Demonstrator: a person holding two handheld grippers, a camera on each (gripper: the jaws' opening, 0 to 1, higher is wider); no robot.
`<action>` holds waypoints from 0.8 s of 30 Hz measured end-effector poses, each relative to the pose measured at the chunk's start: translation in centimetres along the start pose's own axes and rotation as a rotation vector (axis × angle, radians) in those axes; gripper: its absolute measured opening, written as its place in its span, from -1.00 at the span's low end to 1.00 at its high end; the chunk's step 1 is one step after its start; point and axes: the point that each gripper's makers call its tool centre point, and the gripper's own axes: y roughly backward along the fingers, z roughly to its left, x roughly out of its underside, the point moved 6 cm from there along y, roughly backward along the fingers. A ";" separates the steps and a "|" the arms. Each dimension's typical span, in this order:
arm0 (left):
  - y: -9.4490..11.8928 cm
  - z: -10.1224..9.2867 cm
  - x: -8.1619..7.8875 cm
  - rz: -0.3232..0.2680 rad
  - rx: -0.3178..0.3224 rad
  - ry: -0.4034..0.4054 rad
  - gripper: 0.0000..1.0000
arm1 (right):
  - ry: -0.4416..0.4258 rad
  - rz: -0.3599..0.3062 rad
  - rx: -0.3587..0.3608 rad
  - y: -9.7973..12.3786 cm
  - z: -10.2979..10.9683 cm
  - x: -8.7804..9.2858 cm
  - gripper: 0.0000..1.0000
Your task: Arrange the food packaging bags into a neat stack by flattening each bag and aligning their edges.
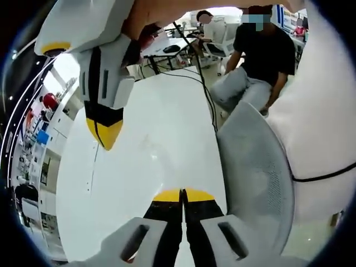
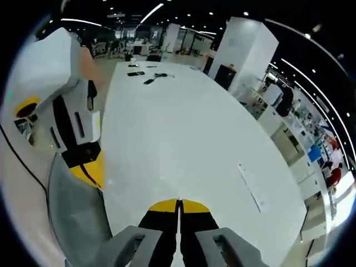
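Overhead, left gripper (image 1: pixel 182 194) closed, right gripper (image 2: pixel 179 206) closed, white table (image 2: pixel 183 128)

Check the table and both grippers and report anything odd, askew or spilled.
Nothing is spilled or damaged. The odd part is that no food packaging bags lie on the white table; a few small dark items sit at its far end. The left gripper and right gripper hang over it, jaws together, holding nothing.

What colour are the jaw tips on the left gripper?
Yellow, on black jaws; clearest in the left gripper view, where the left gripper sits shut over the white table.
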 end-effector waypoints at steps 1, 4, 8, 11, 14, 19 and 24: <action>0.0 0.1 0.0 -0.001 -0.005 0.000 -1.00 | -0.001 0.001 -0.002 0.0 0.0 0.0 -1.00; 0.0 0.3 0.0 0.007 -0.021 0.001 -1.00 | -0.001 0.005 -0.011 0.1 0.3 0.0 -1.00; 0.1 0.7 0.0 0.007 -0.038 0.004 -1.00 | -0.012 0.010 -0.031 -0.1 0.5 0.0 -1.00; 0.0 0.9 -0.1 0.007 -0.047 0.000 -1.00 | -0.014 0.019 -0.041 -0.2 0.6 0.2 -1.00; 0.0 1.2 -0.1 0.013 -0.060 -0.008 -1.00 | -0.023 0.022 -0.055 -0.2 1.0 0.2 -1.00; 0.0 1.4 -0.4 0.006 -0.067 -0.010 -1.00 | -0.022 0.045 -0.092 -0.5 1.6 0.5 -1.00; -0.1 1.5 -0.5 0.005 -0.071 -0.017 -1.00 | -0.034 0.044 -0.107 -0.6 1.9 0.6 -1.00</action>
